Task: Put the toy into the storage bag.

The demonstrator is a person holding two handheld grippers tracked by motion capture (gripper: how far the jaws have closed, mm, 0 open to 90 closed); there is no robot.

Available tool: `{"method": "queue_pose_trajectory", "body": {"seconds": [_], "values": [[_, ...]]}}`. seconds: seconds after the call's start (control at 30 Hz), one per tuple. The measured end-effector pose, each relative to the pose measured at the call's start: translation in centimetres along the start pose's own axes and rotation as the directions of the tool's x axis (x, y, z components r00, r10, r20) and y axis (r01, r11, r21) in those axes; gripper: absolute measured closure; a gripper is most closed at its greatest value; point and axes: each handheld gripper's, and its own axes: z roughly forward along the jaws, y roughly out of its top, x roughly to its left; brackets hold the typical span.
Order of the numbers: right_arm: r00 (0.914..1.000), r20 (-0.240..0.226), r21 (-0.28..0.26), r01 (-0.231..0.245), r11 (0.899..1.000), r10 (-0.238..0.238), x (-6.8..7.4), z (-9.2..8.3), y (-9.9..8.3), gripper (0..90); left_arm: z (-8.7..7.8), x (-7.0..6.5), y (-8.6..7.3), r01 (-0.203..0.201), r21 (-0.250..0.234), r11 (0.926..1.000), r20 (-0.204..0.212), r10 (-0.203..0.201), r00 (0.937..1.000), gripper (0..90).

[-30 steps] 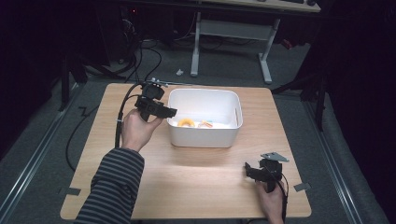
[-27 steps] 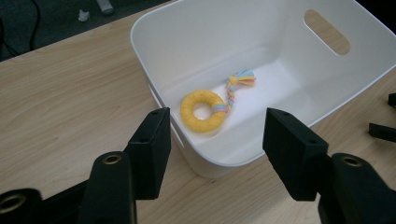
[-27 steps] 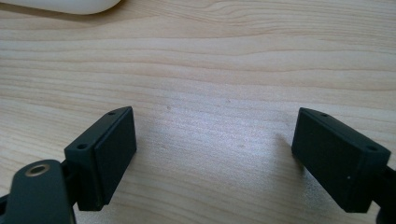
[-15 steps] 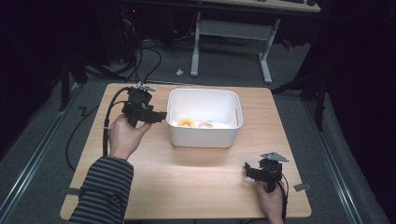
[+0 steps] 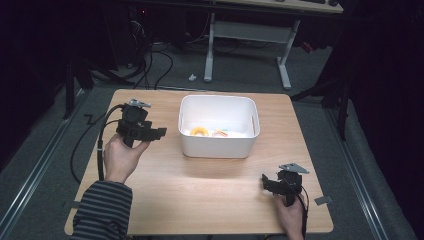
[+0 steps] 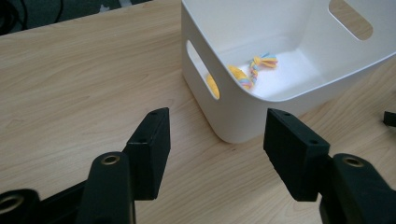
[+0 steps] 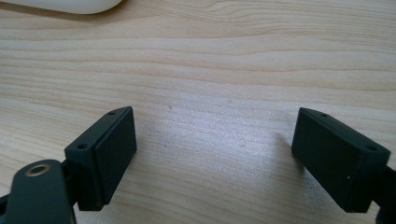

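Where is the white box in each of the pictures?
High view: the white box sits in the middle of the table, toward the far side.
Left gripper view: it is at the upper right, its near corner beyond the open left gripper.
Right gripper view: a rounded sliver of it peeks in at the top left edge.
Shared landmark: the light wooden tabletop it stands on.

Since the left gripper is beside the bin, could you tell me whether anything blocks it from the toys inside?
The white bin's near wall stands between the open left gripper and the yellow ring and braided toy; from above, nothing visible covers them.
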Motion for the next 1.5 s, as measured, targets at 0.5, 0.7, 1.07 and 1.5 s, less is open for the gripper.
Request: {"method": "queue_pose_trajectory", "body": {"seconds": [0.5, 0.7, 1.07, 1.5], "values": [[1.0, 0.0, 0.0, 0.001, 1.0, -0.001, 0.0, 0.0, 0.0, 13.8, -0.4, 1.5, -3.3, 0.061, -0.003, 0.9982, -0.002, -0.061, 0.9982, 41.4], [1.0, -0.001, 0.0, 0.0, 1.0, 0.0, 0.0, 0.0, 0.0, 13.8, -0.5, 1.9, -4.8, 0.086, -0.005, 0.9963, 0.001, -0.086, 0.9963, 41.4], [1.0, -0.001, 0.0, 0.0, 1.0, 0.0, 0.0, 0.0, 0.0, 13.8, 0.3, 2.5, -7.6, 0.123, -0.003, 0.9924, 0.009, -0.123, 0.9923, 41.2], [1.0, -0.001, 0.0, 0.001, 1.0, -0.001, 0.0, 0.0, 0.0, 13.8, 2.1, 3.3, -11.5, 0.195, 0.02, 0.9806, 0.046, -0.196, 0.9796, 40.6]]}}
